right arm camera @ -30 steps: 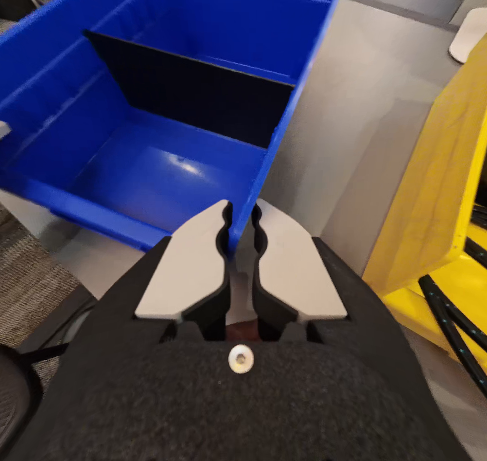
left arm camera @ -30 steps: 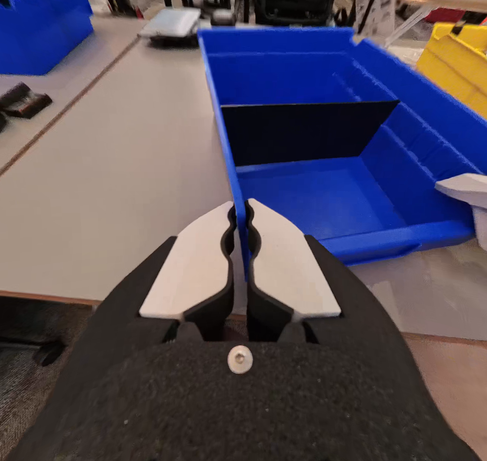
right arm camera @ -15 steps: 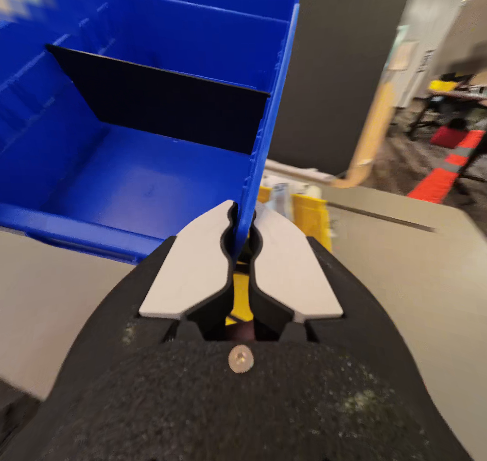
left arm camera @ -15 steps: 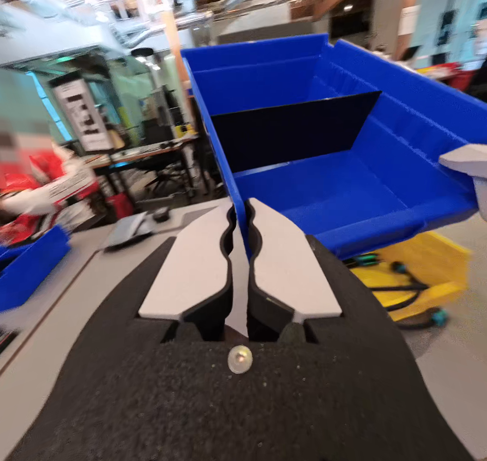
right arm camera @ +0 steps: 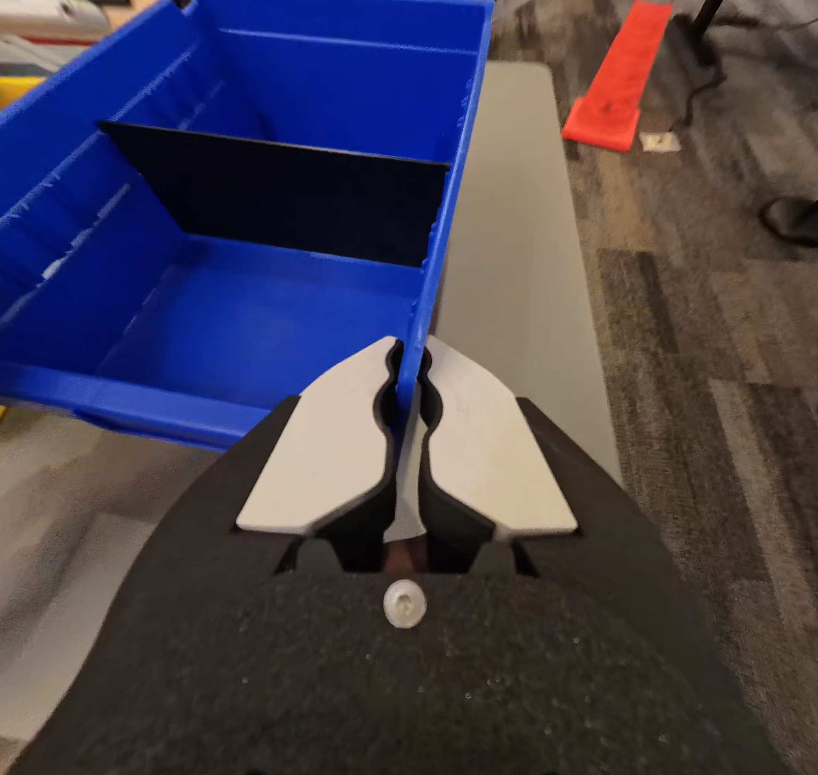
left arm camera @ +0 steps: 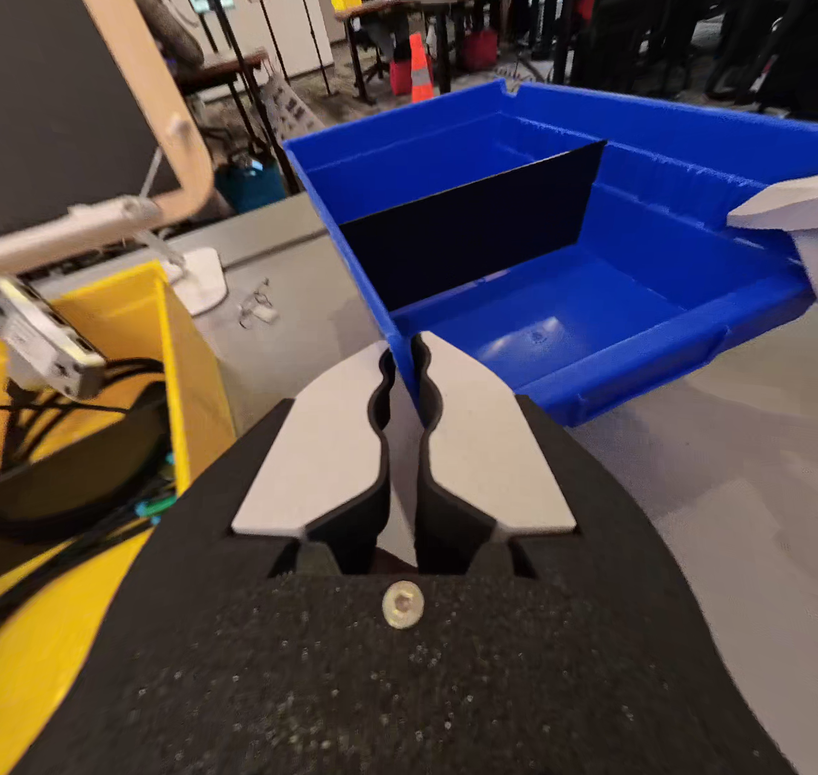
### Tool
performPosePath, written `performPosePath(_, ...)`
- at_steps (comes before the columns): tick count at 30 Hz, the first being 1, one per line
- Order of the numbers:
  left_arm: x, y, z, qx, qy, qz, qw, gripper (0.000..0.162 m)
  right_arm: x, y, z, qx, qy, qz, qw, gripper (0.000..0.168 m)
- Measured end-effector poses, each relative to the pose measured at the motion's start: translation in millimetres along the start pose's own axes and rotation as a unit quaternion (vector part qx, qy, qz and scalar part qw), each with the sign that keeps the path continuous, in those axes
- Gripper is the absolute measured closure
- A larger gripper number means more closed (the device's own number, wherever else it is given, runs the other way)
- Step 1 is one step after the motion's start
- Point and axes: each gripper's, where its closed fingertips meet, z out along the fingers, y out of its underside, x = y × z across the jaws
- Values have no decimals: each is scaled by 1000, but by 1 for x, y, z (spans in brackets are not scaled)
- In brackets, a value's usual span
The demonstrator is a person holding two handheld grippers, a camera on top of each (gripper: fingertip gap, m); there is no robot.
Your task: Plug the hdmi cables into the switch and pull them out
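Observation:
An empty blue bin [left arm camera: 553, 333] with a black divider [left arm camera: 469, 231] is held between both grippers. My left gripper [left arm camera: 402, 351] is shut on the bin's left wall near its front corner. My right gripper [right arm camera: 410, 348] is shut on the bin's right wall [right arm camera: 447, 222]; its fingertip [left arm camera: 774, 213] shows at the right edge of the left wrist view. A yellow bin [left arm camera: 133, 355] at the left holds black cables [left arm camera: 88, 444] and a silver box with ports [left arm camera: 48, 351], likely the switch.
The grey table [left arm camera: 686, 466] lies under the blue bin and ends at its right edge [right arm camera: 571, 267], with carpet beyond. An orange cone [right arm camera: 619, 67] stands on the floor. A white lamp base [left arm camera: 199, 280] and a small clip [left arm camera: 256, 306] lie behind the yellow bin. My right fingertips sit around 20 centimetres from my left ones.
Both grippers lifted the blue bin off the table and swung it round to the right; it is now low over the table, with the yellow bin on its left.

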Motion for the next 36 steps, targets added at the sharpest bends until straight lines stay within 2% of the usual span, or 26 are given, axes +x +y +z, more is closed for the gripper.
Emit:
performPosePath(5,6,47,25,-59,24,-24,998,153,8,33,43,-7,-3,-4,1000,164)
performPosePath(7,12,50,25,-58,38,-24,997,150,14,38,52,-15,8,0,1000,165)
performPosePath(9,22,49,17,-74,74,-26,994,137,14,37,53,-10,3,23,1000,166)
performPosePath(10,27,46,9,-76,104,-37,991,130,14,37,50,-15,2,23,1000,160)
performPosePath(12,32,30,-19,-62,170,-76,981,124,23,29,37,-11,39,7,999,136)
performPosePath(14,29,15,-59,-49,233,-110,965,124,34,9,10,8,99,-13,995,132)
performPosePath(15,16,10,-79,-38,234,-109,965,124,33,-6,-6,28,122,-23,992,130)
performPosePath(17,-24,6,-114,-12,205,-96,974,124,4,-36,-32,77,110,-45,990,129)
performPosePath(20,-114,18,-156,28,99,-89,991,125,-92,-56,-44,124,8,-96,988,129)
performPosePath(23,-203,55,-182,23,-24,-88,996,126,-210,-29,-27,90,-138,-110,980,120)
performPosePath(24,-223,72,-186,5,-55,-91,994,126,-241,-17,-18,76,-166,-103,978,119)
performPosePath(26,-239,95,-182,-26,-67,-96,993,126,-281,9,7,39,-170,-95,980,119)
performPosePath(28,-251,110,-165,-44,-87,-72,993,134,-294,26,35,15,-127,-96,987,122)
performPosePath(31,-250,139,-129,-103,-68,-35,992,146,-293,41,63,-14,-62,-106,992,136)
performPosePath(33,-250,142,-118,-108,-65,-48,991,151,-298,37,65,-6,-58,-81,995,162)
performPosePath(36,-262,137,-121,-105,-89,-59,989,156,-302,36,62,-7,-10,-80,997,163)
